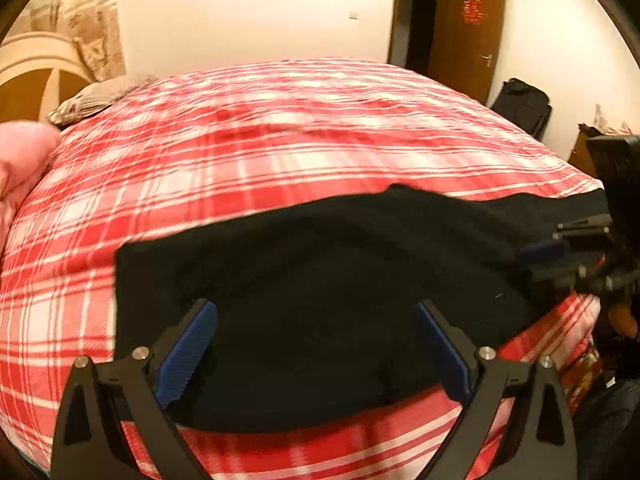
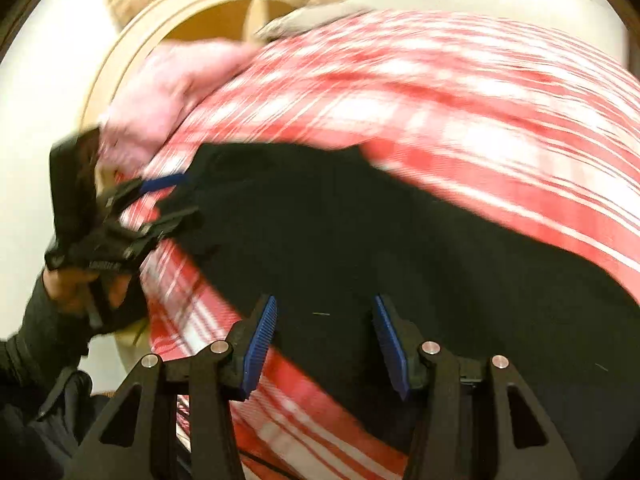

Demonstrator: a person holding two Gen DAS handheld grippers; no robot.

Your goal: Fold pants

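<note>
Black pants (image 1: 320,280) lie flat on the plaid bedspread (image 1: 240,152); we see both grippers gaping above them, gripping nothing.
Left gripper (image 1: 316,348) spreads wide, right gripper (image 2: 324,344) about halfway; only the left view shows the door (image 1: 468,32), only the right view the person's hand (image 2: 80,288).

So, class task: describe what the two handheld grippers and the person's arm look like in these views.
Both the left gripper and the right gripper share one build: black angular frames with triangular cut-outs, silver round bolts at the joints, and ribbed blue pads lining each finger. The hand on the left gripper's handle emerges from a dark long sleeve. No cables are clearly visible.
</note>
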